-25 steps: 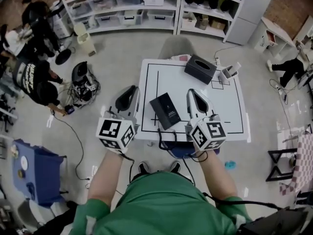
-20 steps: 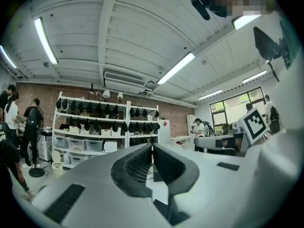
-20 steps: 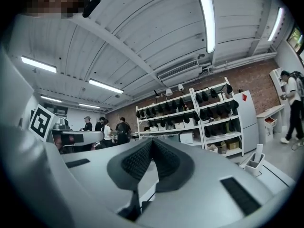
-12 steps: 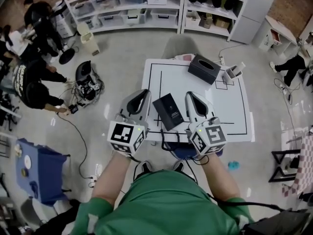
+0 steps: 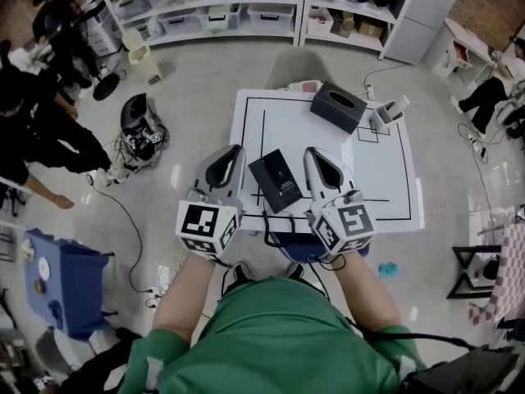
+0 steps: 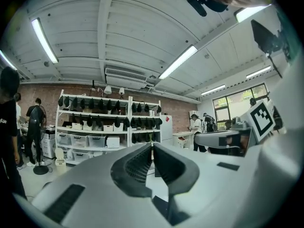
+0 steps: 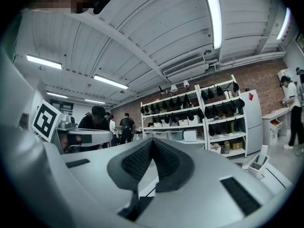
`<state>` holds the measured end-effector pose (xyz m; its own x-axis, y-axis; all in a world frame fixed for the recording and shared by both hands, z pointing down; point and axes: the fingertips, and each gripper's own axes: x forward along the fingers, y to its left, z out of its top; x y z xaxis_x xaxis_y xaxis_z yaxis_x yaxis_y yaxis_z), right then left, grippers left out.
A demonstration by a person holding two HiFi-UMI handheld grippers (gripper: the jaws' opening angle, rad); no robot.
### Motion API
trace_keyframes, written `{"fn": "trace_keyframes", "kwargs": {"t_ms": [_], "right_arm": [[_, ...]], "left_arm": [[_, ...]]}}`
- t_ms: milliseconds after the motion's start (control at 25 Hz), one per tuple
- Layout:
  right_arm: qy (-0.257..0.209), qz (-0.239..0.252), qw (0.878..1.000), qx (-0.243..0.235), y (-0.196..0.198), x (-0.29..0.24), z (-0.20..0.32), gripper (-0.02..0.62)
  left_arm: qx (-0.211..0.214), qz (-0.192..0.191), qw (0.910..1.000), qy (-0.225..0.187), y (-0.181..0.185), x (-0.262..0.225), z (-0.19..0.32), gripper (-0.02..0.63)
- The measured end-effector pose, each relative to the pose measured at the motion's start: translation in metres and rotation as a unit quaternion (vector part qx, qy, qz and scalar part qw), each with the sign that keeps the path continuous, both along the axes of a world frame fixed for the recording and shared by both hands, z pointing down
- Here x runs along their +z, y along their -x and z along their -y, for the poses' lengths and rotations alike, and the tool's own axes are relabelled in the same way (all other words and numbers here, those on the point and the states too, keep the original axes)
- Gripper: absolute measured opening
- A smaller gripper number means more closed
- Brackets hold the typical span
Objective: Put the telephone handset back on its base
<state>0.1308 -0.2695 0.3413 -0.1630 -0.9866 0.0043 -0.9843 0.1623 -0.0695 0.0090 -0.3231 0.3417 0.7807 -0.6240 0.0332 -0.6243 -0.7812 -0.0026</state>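
Left gripper (image 6: 152, 145): mine, held level. Jaws are closed together, ribbed pads meeting, with nothing between them.
Right gripper (image 7: 151, 140): mine, held level. Jaws are likewise together at the tips and carry nothing.
Telephone (image 5: 276, 180): a flat black unit on the white table (image 5: 385, 179), towards the near edge. It lies between my two grippers, which flank it without touching. From above I cannot separate handset from base, nor tell whether the handset is seated.
Coiled cord (image 5: 277, 230): black, hanging off the table's near edge below the telephone.
Handling, my judgement: the handset is probably light, stiff moulded plastic, not fragile. Its smooth shell is likely to slide on the pads unless gripped squarely.
Where to hold, my judgement: across the narrow middle bar, between earpiece and mouthpiece, pads on the two long sides.
Cord effect, my judgement: springy. It will probably tug the handset back and could drag the base, so my other gripper may need to steady the base.
Tissue box (image 5: 338, 107): dark, at the table's far side, with a slot on top. I cannot make out any tissue.
White holder (image 5: 388, 115): a small divided caddy just beside the tissue box, at the far right corner. Its contents are too small to name.
Shelf bins (image 5: 205, 11): pale lidded boxes on the white racks against the back wall, well apart from the table. Their contents are hidden.
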Motion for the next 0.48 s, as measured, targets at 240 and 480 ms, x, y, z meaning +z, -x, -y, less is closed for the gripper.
{"fn": "trace_keyframes", "kwargs": {"t_ms": [240, 480], "right_arm": [[0.006, -0.003, 1.0, -0.006, -0.006, 0.005, 0.0, 0.021], [0.002, -0.01, 1.0, -0.018, -0.011, 0.003, 0.005, 0.021]], "left_arm": [[-0.007, 0.018, 0.9997, -0.013, -0.007, 0.004, -0.003, 0.029], [-0.01, 0.024, 0.9993, -0.028, -0.018, 0.0, -0.002, 0.029]]}}
